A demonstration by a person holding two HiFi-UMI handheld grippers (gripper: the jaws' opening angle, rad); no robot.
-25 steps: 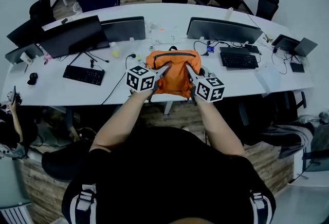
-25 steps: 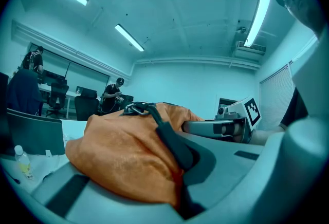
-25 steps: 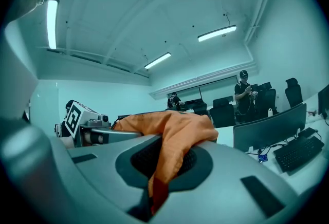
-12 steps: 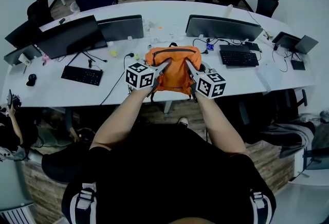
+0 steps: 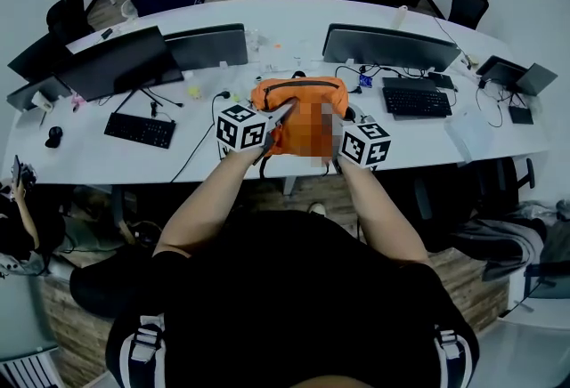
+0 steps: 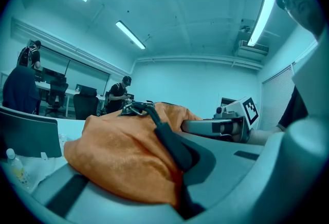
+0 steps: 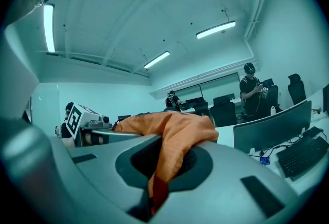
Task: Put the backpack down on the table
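Observation:
An orange backpack (image 5: 298, 97) with a dark zip and a black top strap hangs between my two grippers, over the near edge of the white desk (image 5: 427, 150). My left gripper (image 5: 283, 115) is shut on the bag's left side, pinching orange fabric (image 6: 118, 156) and the black strap (image 6: 172, 146). My right gripper (image 5: 329, 119) is shut on a fold of the bag's right side (image 7: 175, 125). A blurred patch hides the bag's middle in the head view. I cannot tell whether its base touches the desk.
Two dark monitors (image 5: 387, 48) (image 5: 116, 61) stand behind the bag, with keyboards (image 5: 142, 130) (image 5: 414, 101) on either side and cables around it. A laptop (image 5: 508, 75) lies at the far right. Office chairs and people are beyond the desk.
Both grippers have carried the backpack a little away from me, further over the desk. Both grips are unchanged.

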